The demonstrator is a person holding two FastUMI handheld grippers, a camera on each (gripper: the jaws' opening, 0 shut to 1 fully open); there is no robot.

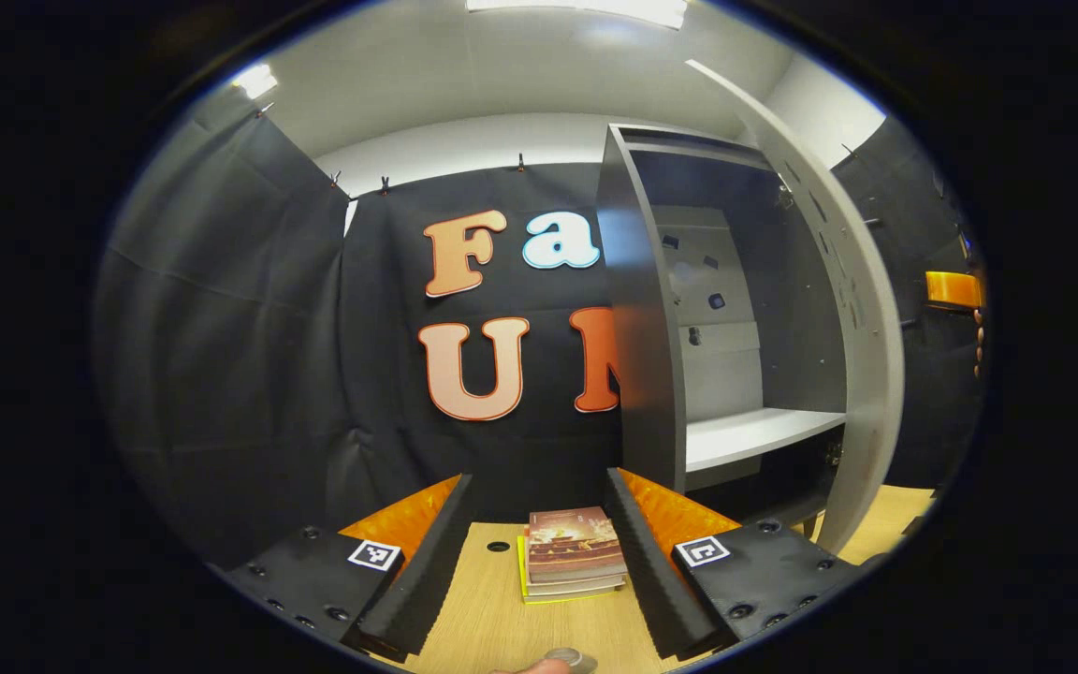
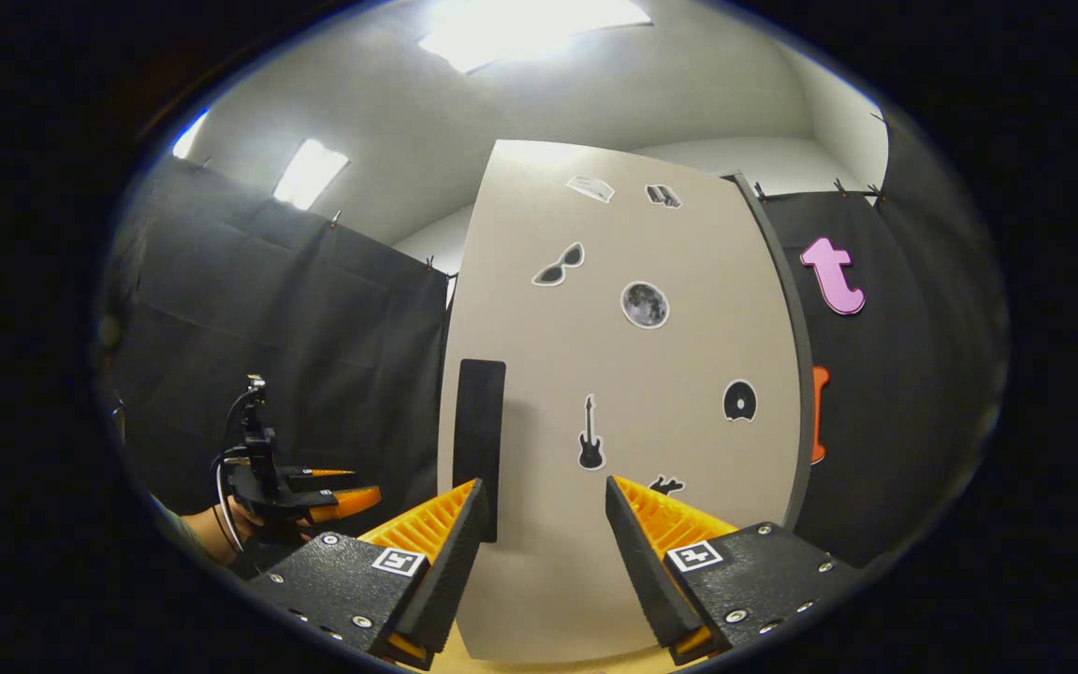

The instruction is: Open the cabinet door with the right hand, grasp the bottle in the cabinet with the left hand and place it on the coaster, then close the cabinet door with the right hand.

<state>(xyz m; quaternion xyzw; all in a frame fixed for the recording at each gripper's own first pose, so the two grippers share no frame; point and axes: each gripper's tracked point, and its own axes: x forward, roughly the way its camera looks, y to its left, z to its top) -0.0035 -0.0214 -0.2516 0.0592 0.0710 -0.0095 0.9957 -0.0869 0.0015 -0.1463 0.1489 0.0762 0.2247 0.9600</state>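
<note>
The grey cabinet (image 1: pixel 637 309) stands open, and its white shelf (image 1: pixel 754 435) is bare. Its door (image 1: pixel 862 309) is swung out to the right. My left gripper (image 1: pixel 539 479) is open over the wooden table (image 1: pixel 492 608), with nothing between its fingers. A small round grey top (image 1: pixel 569 659) shows at the bottom edge; I cannot tell what it is. In the right gripper view the door's front (image 2: pixel 633 374) with stickers is close ahead. My right gripper (image 2: pixel 545 484) is open in front of it, beside the black handle (image 2: pixel 480 449). The left gripper (image 2: pixel 319 491) shows far left, held by a hand.
A stack of books (image 1: pixel 575 552) lies on the table just ahead of the left gripper, next to a small hole (image 1: pixel 498 546) in the tabletop. Black cloth walls close the booth at the back and left. An orange part of the right gripper (image 1: pixel 954 288) shows behind the door edge.
</note>
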